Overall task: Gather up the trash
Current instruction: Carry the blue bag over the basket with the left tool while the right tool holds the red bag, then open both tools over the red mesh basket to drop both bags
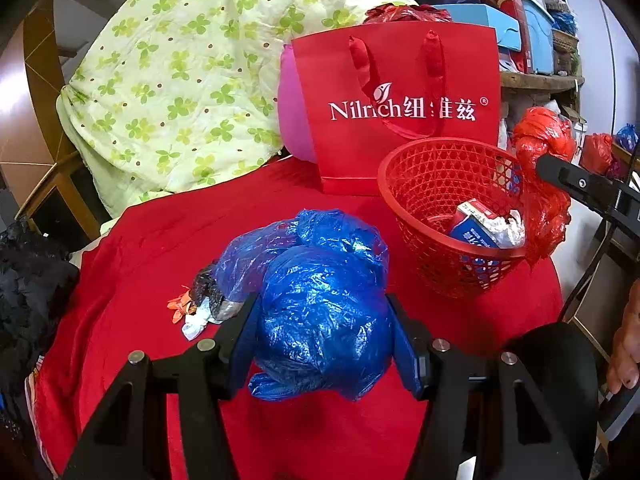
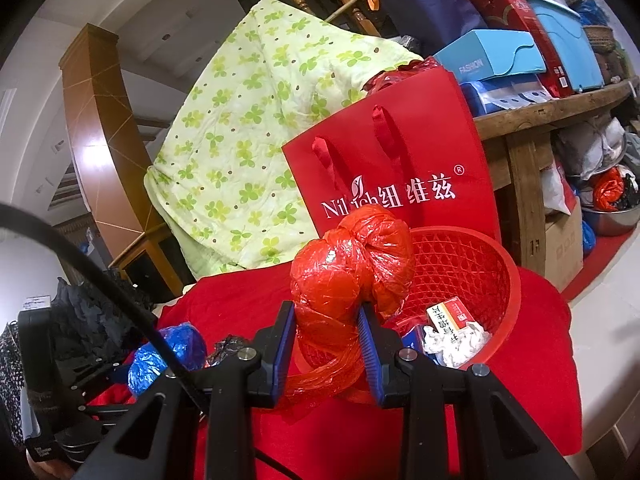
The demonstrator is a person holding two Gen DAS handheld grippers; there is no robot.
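The red basket [image 1: 448, 216], ahead and right of your left gripper [image 1: 324, 344], already holds a carton and crumpled paper. Your left jaws clamp the blue bag [image 1: 320, 304]; your right gripper [image 2: 326, 344] pinches the red bag [image 2: 352, 268] just short of the rim. Small scraps [image 1: 196, 308] remain ahead-left.

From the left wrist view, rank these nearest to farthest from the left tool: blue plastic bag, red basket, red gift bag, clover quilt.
1. blue plastic bag: clamped in the left tool.
2. red basket: ahead to the right, on the red cloth.
3. red gift bag: upright just behind the basket.
4. clover quilt: heaped at the back left, beyond the cloth's far edge.
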